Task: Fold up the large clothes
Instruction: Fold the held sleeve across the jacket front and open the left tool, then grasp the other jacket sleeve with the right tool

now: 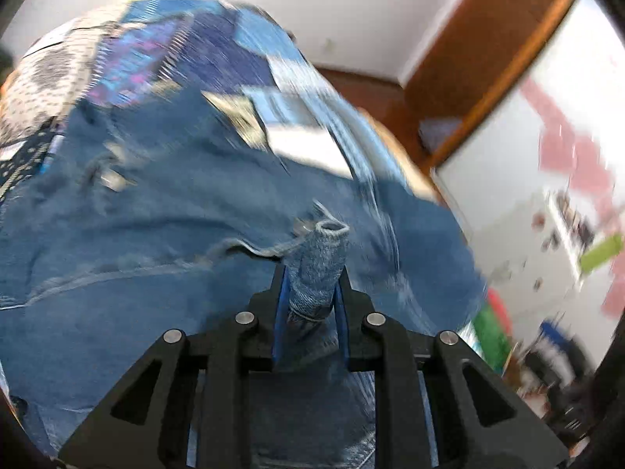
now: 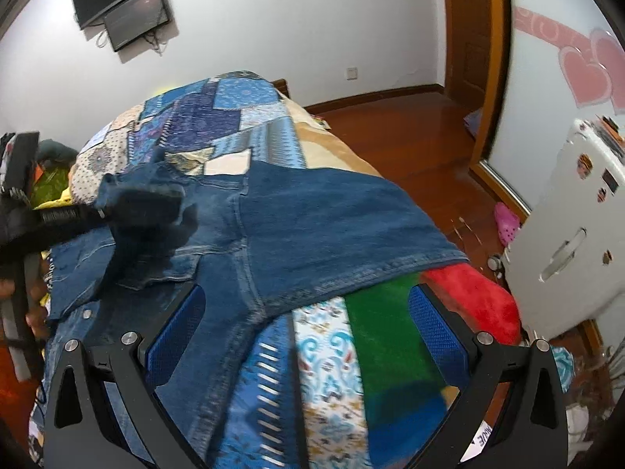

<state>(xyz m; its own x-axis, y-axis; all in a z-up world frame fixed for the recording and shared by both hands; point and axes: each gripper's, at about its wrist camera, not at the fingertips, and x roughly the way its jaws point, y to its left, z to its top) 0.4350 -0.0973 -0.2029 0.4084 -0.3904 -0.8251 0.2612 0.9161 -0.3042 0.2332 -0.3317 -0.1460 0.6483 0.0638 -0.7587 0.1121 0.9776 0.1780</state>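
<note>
Blue denim jeans lie spread over a patchwork bedspread. In the left wrist view my left gripper is shut on a bunched fold of the jeans, which sticks up between the blue pads; the rest of the denim is blurred beneath. The right wrist view shows that left gripper as a dark blur at the left, lifting a denim edge. My right gripper stands open above the near hem of the jeans, with nothing pressed between its pads.
A red and green blanket lies under the hem at the bed's near corner. A white fridge stands to the right on a wooden floor, with a pink slipper beside it. A dark screen hangs on the far wall.
</note>
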